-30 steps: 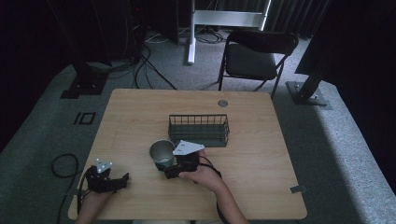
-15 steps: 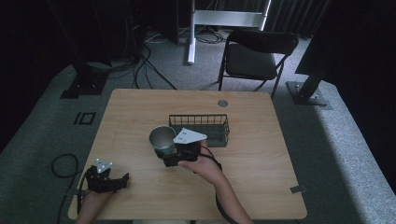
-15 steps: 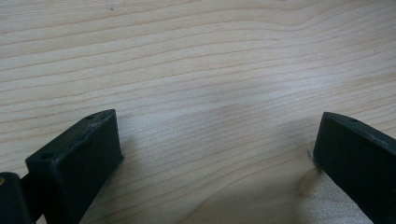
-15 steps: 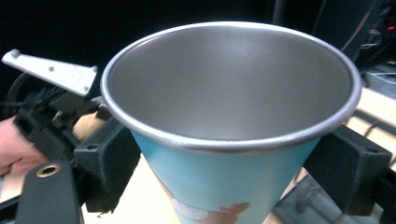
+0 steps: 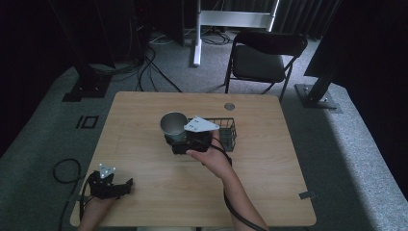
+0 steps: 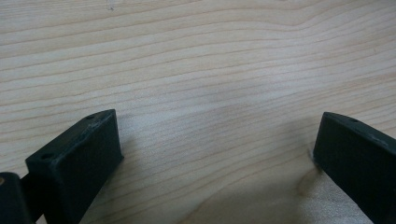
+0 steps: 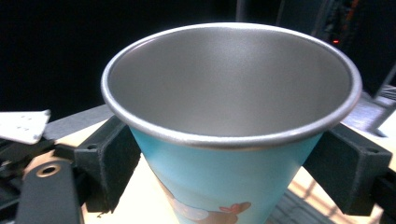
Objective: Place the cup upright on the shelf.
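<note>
The right gripper point(image 5: 179, 140), its forearm stretched forward from the table's near edge, pinches the cup point(image 5: 173, 126) by its sides and holds it above the table point(image 5: 269, 183), just left of the basket point(image 5: 228, 136). The left gripper point(image 5: 126, 184) lies low at the near left corner, jaws spread wide over bare wood.

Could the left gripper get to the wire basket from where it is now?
Probably not without a long reach: the left gripper sits open at the table's near left corner, and the right gripper holding the cup stands before the wire basket.
</note>
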A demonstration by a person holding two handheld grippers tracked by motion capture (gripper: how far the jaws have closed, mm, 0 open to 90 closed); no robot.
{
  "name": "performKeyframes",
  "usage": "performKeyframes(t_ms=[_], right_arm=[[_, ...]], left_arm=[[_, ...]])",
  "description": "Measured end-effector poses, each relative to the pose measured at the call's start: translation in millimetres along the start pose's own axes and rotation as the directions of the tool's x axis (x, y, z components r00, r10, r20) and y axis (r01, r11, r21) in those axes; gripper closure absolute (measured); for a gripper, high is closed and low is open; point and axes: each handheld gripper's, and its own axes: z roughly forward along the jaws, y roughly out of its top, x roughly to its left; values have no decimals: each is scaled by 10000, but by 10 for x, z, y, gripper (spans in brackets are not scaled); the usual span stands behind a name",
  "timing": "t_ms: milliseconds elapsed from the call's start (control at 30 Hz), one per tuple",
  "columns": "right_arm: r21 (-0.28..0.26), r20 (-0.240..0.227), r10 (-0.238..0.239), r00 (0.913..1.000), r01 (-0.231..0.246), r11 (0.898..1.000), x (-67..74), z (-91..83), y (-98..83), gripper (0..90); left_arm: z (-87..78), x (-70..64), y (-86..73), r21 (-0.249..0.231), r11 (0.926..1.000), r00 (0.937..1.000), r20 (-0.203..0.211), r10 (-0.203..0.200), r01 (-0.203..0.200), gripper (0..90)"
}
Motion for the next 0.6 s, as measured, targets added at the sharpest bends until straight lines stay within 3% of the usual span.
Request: performKeyframes(t_ms=[200,300,600], right_arm=[[-252,847,159,9963,-138,9996,-140,-44,57,151],[-333,1389,90,9903,-44,9994,-209,-78,75,151],[-291,2360,233,9715,-169,9994,-452,-205,49,151]], left_arm=[[0,0,0,-3,10000,10000,0,-2,2,15],[0,0,0,-2,10000,10000,0,0,0,15],[0,0,0,-1,10000,10000,2,0,0,15]])
